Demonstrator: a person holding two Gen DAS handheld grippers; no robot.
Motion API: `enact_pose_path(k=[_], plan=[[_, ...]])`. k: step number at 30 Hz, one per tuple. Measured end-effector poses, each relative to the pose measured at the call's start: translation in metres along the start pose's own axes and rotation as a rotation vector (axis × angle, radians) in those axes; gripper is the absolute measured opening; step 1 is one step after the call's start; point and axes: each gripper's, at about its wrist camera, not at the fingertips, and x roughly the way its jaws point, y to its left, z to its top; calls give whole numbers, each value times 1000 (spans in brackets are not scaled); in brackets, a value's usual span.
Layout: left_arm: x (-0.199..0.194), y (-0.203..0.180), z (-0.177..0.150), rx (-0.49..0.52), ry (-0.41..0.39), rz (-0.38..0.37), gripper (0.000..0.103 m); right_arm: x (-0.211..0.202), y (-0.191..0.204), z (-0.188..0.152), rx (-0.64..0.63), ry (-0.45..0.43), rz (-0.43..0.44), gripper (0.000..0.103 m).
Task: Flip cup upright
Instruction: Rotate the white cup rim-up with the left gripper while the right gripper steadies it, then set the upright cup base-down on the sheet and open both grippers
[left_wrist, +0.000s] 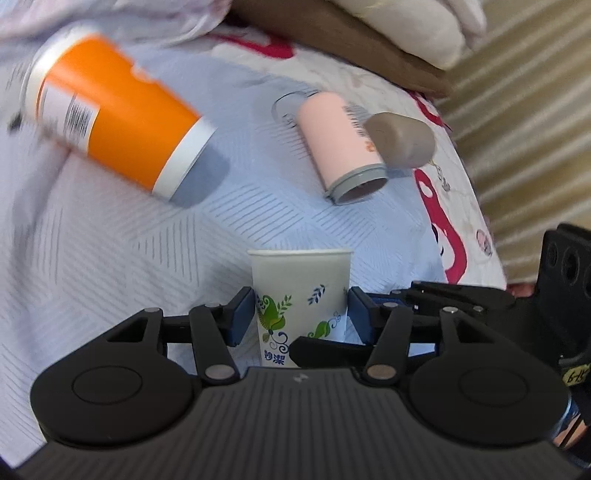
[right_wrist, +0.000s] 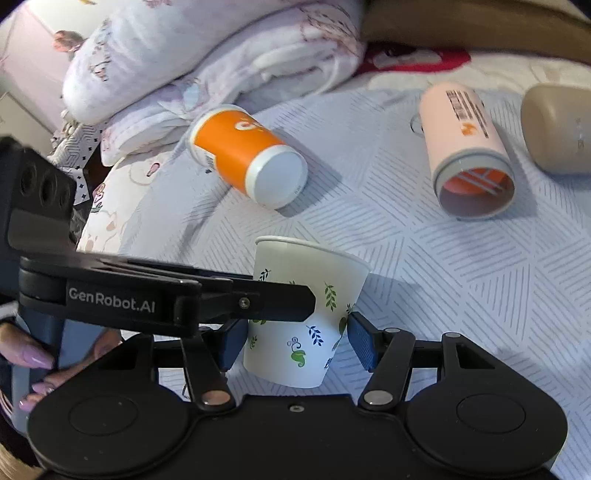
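A white paper cup with green and blue leaf prints (left_wrist: 301, 299) stands mouth up between both grippers; it also shows in the right wrist view (right_wrist: 306, 317). My left gripper (left_wrist: 301, 314) has its blue pads against both sides of the cup. My right gripper (right_wrist: 297, 338) also has its pads around the cup; the right pad touches it, the left pad is partly hidden by the other gripper's finger (right_wrist: 236, 302). The cup tilts slightly in the right wrist view.
An orange cup (right_wrist: 247, 151) lies on its side on the light blue bedspread (right_wrist: 461, 280). A pink cup (right_wrist: 467, 147) lies on its side, with a beige case (right_wrist: 557, 129) beside it. Folded white bedding (right_wrist: 207, 48) lies behind.
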Motion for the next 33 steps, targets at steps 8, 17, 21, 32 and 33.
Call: enact_pose_path(k=[8, 17, 21, 32, 33], plan=[[-10, -19, -5, 147, -77, 32, 54, -8, 23, -15, -153, -122, -123, 63], [-13, -29, -12, 315, -155, 67, 54, -1, 44, -30, -317, -243, -289, 62], [-15, -32, -16, 369, -220, 82, 54, 1, 48, -33, -353, -309, -319, 62], [-11, -25, -18, 362, -311, 110, 54, 30, 55, -47, -490, -471, -442, 62], [-12, -23, -16, 348, -316, 95, 54, 31, 56, -49, -502, -494, -457, 62]])
